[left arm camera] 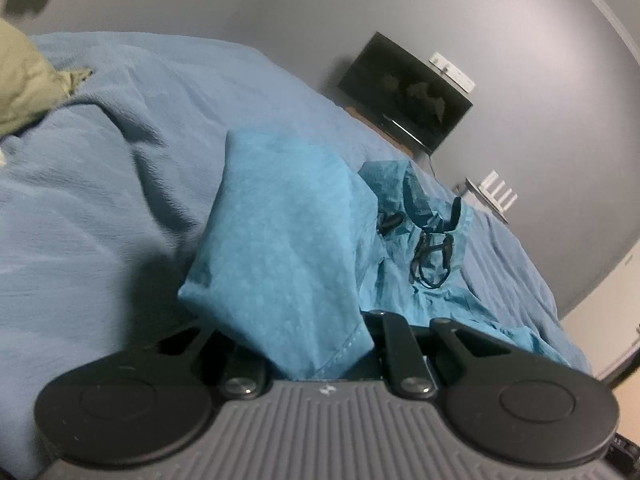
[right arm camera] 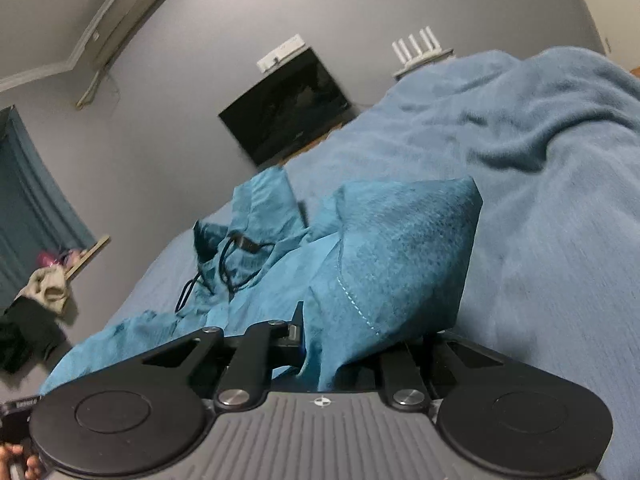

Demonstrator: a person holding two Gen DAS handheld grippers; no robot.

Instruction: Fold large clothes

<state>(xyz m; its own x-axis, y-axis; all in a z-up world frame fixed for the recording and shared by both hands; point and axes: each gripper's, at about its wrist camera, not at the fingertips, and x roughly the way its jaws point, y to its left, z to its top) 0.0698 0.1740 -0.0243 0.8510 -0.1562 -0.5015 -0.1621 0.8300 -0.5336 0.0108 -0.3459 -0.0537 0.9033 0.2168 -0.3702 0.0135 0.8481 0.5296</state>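
Teal garment [left arm camera: 280,240] lies bunched on blue bed [left arm camera: 100,200], drawstrings up, one end raised w/ left claw [left arm camera: 320,344] and right claw [right arm camera: 340,344] each clamped on a corner. Keep corners level & taut.

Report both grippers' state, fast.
Left gripper: shut on the teal garment, a fold of it draped over the fingers.
Right gripper: shut on the teal garment, another part bunched at the fingers.
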